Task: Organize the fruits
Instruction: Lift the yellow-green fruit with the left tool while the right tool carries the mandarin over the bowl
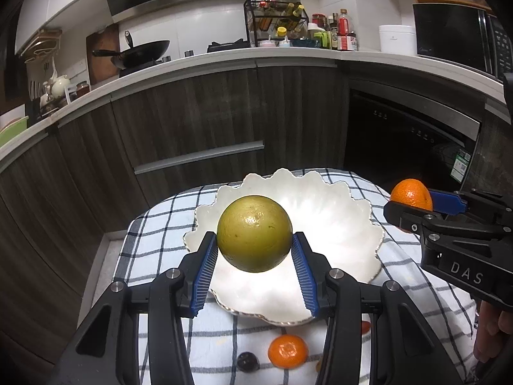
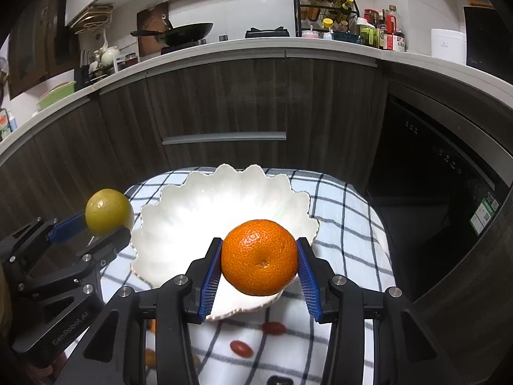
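Note:
My left gripper (image 1: pixel 255 240) is shut on a round green fruit (image 1: pixel 255 233) and holds it above the near part of a white scalloped bowl (image 1: pixel 346 221). My right gripper (image 2: pixel 259 250) is shut on an orange (image 2: pixel 259 256) above the bowl's (image 2: pixel 179 224) near right rim. The left gripper with the green fruit (image 2: pixel 109 211) shows at the left of the right wrist view. The right gripper with the orange (image 1: pixel 411 194) shows at the right of the left wrist view. The bowl holds no fruit.
The bowl sits on a blue-checked white cloth (image 1: pixel 160 224). On the cloth near me lie a small orange (image 1: pixel 288 351), a dark round fruit (image 1: pixel 247 362) and red cherry tomatoes (image 2: pixel 241 348). Dark kitchen cabinets (image 1: pixel 192 122) and a dishwasher (image 1: pixel 400 141) stand behind.

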A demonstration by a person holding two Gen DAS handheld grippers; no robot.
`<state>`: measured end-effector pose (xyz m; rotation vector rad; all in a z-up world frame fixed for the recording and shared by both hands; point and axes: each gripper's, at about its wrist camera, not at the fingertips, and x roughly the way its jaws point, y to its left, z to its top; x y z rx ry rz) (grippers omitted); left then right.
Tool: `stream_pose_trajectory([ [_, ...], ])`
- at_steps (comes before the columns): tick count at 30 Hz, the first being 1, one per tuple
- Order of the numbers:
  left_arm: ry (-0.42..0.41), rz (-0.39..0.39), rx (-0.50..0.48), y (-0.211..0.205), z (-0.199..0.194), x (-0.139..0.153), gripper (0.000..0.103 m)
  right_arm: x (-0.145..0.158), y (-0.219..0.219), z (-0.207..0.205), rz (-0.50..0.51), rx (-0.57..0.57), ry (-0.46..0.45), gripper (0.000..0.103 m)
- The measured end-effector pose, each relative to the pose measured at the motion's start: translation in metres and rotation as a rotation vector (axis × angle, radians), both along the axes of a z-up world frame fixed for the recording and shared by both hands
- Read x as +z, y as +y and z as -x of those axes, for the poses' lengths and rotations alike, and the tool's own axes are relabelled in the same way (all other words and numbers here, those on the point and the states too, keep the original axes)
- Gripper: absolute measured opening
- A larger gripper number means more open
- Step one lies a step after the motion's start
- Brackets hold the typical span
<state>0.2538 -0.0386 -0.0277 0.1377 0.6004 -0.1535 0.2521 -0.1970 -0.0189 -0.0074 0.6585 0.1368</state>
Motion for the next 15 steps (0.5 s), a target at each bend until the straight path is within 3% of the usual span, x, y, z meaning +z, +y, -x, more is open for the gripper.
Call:
stream_pose_trajectory([
  [15,0.041,0.018,0.051,0.009,-0.052,-0.015,0.047,-0.012,0.003,-0.046,0.012,-0.04,0.006,0.046],
])
